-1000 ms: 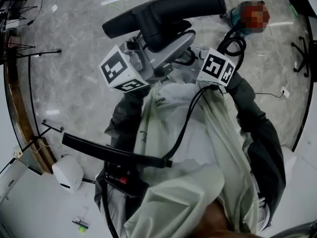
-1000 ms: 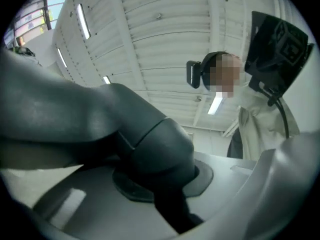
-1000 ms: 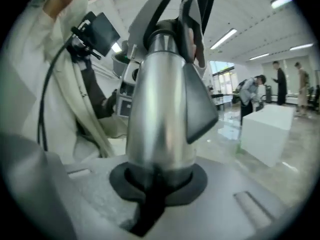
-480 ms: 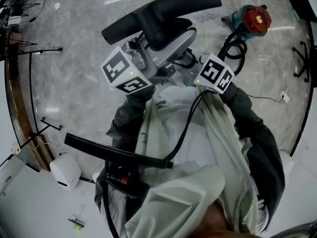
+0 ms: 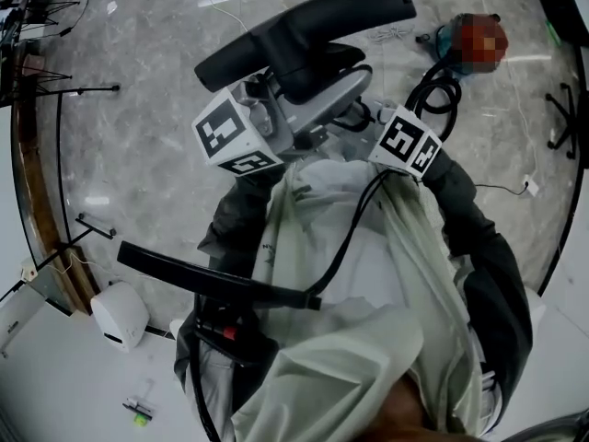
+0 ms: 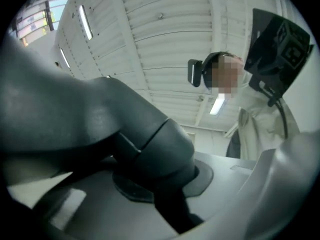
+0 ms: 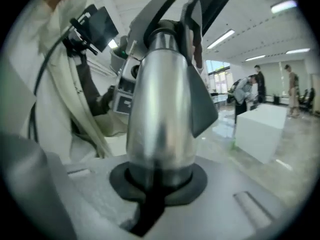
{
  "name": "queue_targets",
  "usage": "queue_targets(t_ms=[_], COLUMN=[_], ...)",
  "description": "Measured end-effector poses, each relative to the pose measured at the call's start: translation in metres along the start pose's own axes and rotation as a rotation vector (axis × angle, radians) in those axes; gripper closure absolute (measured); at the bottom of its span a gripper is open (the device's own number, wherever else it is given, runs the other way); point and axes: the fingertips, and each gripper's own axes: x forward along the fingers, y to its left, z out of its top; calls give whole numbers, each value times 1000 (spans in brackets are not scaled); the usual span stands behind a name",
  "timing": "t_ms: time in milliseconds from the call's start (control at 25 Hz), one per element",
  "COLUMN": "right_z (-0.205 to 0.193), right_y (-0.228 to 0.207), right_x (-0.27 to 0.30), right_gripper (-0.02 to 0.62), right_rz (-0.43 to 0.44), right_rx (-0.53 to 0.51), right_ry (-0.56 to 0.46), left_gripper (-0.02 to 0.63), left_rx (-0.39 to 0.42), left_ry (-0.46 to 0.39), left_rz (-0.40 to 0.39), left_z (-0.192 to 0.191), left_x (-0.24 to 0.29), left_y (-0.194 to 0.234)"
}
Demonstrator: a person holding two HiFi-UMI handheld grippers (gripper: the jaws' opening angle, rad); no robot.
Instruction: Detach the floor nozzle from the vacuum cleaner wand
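The black floor nozzle (image 5: 304, 26) is held up in front of the person, its long head lying across the top of the head view. Its dark neck (image 6: 145, 144) fills the left gripper view, and my left gripper (image 6: 160, 194) is shut on that neck. The silver wand (image 5: 324, 98) runs from the neck towards the right. In the right gripper view the wand (image 7: 160, 114) stands as a shiny tube between the jaws, with my right gripper (image 7: 160, 189) shut on it. The two marker cubes (image 5: 230, 136) (image 5: 408, 143) sit close on either side of the wand. Nozzle and wand look joined.
On the marble floor at the upper right lies a canister unit (image 5: 465, 35) with a coiled black hose (image 5: 433, 86). A white box (image 5: 120, 316) sits at the lower left, with thin black stands (image 5: 83, 90) beside it. A white block (image 7: 265, 129) and people are far off.
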Motion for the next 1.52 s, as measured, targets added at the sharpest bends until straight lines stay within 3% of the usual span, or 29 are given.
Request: queue_targets(t_ms=[200, 280, 320, 400, 480, 680, 760, 800, 880, 1080, 1160, 1240, 1320, 1520], right_z=[-2, -4, -4, -3, 0, 4, 2, 1, 0, 2, 2, 0, 1, 6], right_y=[46, 52, 49, 37, 19, -31, -40, -39, -30, 28, 38, 31, 20, -19], right_x=[-24, -31, -30, -24, -16, -12, -13, -12, -9, -19, -25, -22, -16, -12], right_gripper=[555, 556, 557, 558, 558, 558, 558, 558, 558, 555, 555, 557, 558, 557], right_rz=[464, 536, 519, 407, 228, -331, -430, -427, -320, 270, 382, 358, 248, -186], right_rx=[-3, 0, 7, 23, 35, 38, 34, 30, 15, -13, 6, 25, 41, 44], right_ry=[-25, -24, -23, -23, -25, -24, -13, -8, -3, -19, -28, -16, -2, 0], left_gripper=[531, 531, 531, 532, 531, 532, 532, 531, 532, 531, 532, 532, 532, 532], left_rx=[-6, -17, -25, -40, -46, -4, -3, -6, -8, 21, -1, -32, -56, -17], left_ry=[-8, -5, -6, -15, -17, 53, 63, 60, 40, -13, -9, -24, -29, 25], left_rz=[-324, -405, -397, -318, -225, 58, 174, 192, 143, -217, -276, -235, -164, -15], left_z=[-4, -7, -6, -3, -1, -1, -2, -3, -1, 5, 3, 6, 8, 8], left_x=[4, 4, 5, 10, 14, 22, 20, 18, 14, 8, 9, 10, 11, 19], left_y=[-46, -54, -51, -36, -21, 8, 19, 21, 17, -35, -41, -27, -13, 3])
